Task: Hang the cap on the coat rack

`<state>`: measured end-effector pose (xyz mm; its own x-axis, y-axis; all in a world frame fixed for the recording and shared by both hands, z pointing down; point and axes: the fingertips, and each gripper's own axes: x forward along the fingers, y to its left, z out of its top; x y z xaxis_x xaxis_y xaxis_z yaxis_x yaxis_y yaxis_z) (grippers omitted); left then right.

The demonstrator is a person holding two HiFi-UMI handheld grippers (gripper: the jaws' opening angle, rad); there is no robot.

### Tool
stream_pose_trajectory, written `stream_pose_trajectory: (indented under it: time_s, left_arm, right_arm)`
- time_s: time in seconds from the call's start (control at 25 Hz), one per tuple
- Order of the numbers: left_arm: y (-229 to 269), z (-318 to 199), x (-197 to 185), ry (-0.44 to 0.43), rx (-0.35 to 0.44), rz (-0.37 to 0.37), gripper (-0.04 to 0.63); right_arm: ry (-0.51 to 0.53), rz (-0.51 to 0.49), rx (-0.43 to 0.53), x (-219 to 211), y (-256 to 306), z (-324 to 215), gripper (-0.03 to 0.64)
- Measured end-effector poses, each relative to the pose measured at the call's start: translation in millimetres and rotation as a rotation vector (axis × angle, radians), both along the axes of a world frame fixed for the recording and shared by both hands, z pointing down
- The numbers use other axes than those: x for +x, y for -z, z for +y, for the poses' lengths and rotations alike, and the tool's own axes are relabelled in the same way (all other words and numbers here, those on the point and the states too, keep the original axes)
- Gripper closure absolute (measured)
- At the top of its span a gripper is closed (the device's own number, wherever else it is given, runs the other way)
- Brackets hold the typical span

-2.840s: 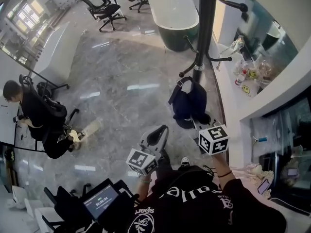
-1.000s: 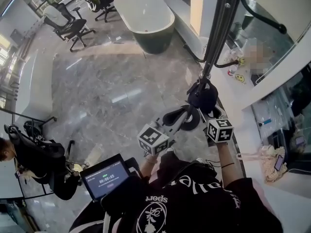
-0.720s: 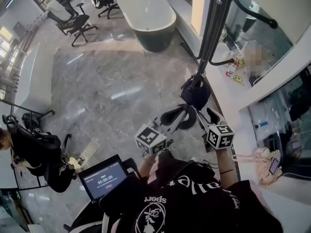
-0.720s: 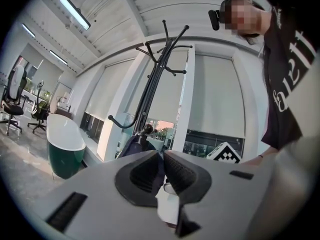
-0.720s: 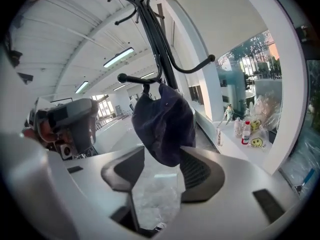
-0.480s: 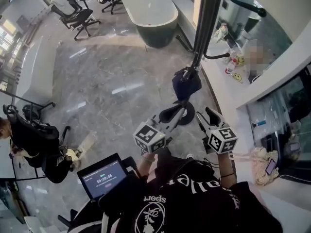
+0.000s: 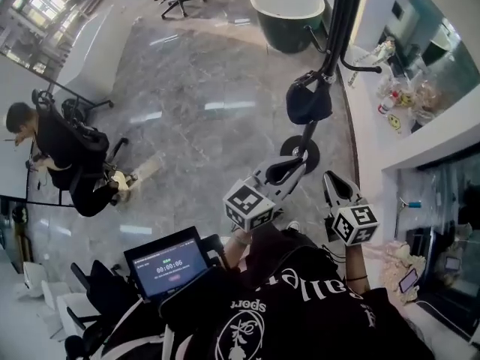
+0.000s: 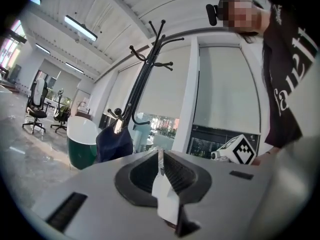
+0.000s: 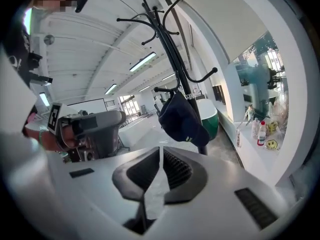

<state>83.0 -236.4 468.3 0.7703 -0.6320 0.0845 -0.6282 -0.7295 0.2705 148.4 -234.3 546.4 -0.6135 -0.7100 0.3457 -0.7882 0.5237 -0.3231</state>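
right tongs (image 7: 334, 180) drawn back, closing empty | cap (image 7: 308, 102) hangs on coat rack (image 7: 341, 21)

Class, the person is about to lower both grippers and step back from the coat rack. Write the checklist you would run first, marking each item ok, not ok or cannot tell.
1. Cap hangs on the coat rack, off the floor: ok.
2. Right gripper has let go: ok. Its jaws are closing with nothing between them.
3. Left gripper is empty, jaws together: ok.
4. Both grippers are apart from the cap and the rack: ok.
5. Cap is seated firmly: cannot tell. The cap itself covers where it rests on the rack.
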Motion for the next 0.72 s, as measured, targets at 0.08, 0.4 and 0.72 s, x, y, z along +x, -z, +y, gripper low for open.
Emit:
stream_pose_trajectory:
  time_s: [0.08,0.4,0.72]
  left_arm:
    - [-7.7,19.1,4.2,0.008,-0.009,-0.017,0.577]
    - [-11.5,68.6,-11.3,0.06,-0.039,-0.092,0.577]
    - [-8.9,122.6,-47.4,0.029,0.001,-0.086,0.577]
  right_arm:
    - [0.024,0.002,-0.025,1.5,-9.2,10.6,0.583]
    - [0.018,-0.046,-0.036,-1.7,-5.8,35.6,0.591]
    - [-0.003,-0.048,-0.012,-31.4,5.1,85.0,0.592]
